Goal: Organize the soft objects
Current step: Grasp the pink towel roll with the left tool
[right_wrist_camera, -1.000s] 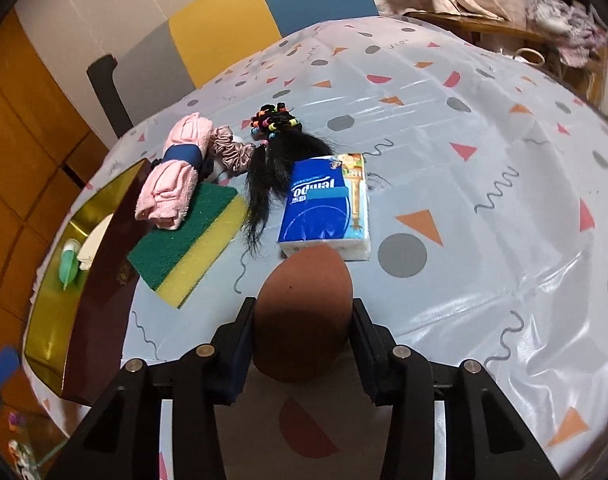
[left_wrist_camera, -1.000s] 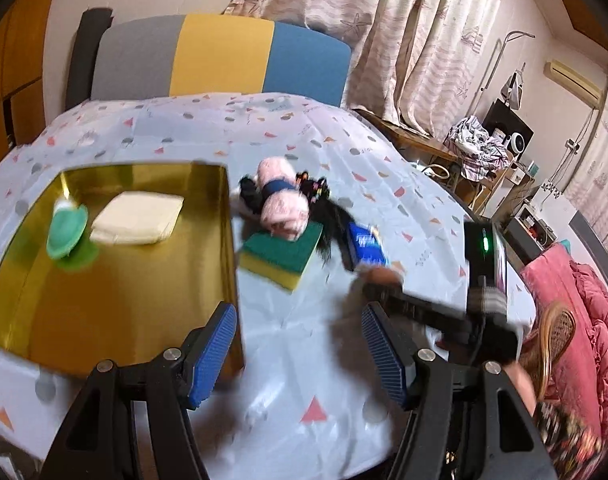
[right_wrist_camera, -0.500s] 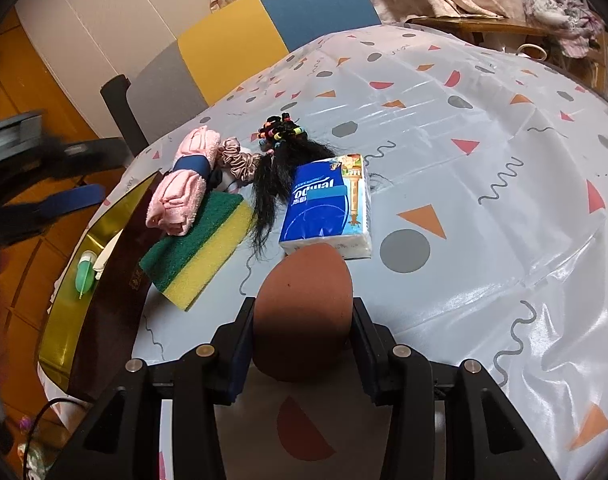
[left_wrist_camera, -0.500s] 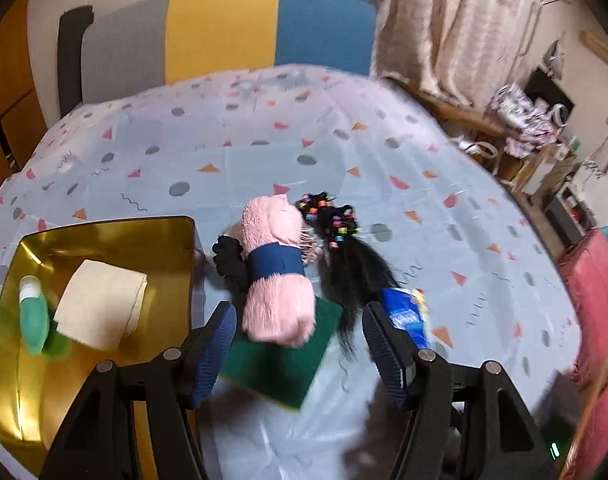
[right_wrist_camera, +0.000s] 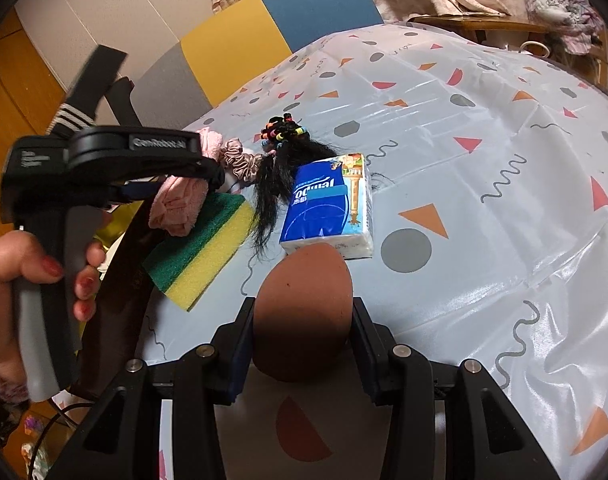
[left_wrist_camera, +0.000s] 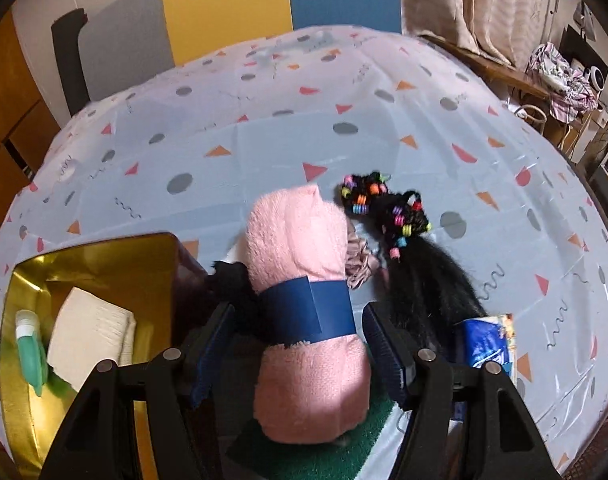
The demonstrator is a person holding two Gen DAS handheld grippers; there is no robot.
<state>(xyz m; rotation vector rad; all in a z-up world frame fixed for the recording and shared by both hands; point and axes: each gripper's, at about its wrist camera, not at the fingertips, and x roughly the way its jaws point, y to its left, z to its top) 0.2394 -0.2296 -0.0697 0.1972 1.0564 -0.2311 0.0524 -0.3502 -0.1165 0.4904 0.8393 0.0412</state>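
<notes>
A rolled pink towel with a blue band lies on a green and yellow sponge. My left gripper is open, its jaws on either side of the towel, not pressing it. My right gripper is shut on a brown egg-shaped makeup sponge above the table. A black hairpiece with coloured beads, a pink scrunchie and a blue tissue pack lie beside the towel.
A gold tray at the left holds a folded cream cloth and a green bottle. The patterned tablecloth covers the table. A grey, yellow and blue chair stands behind.
My left gripper has swung from over the tray to the pink towel and come down around it. My right gripper has stayed in place with the brown sponge.
</notes>
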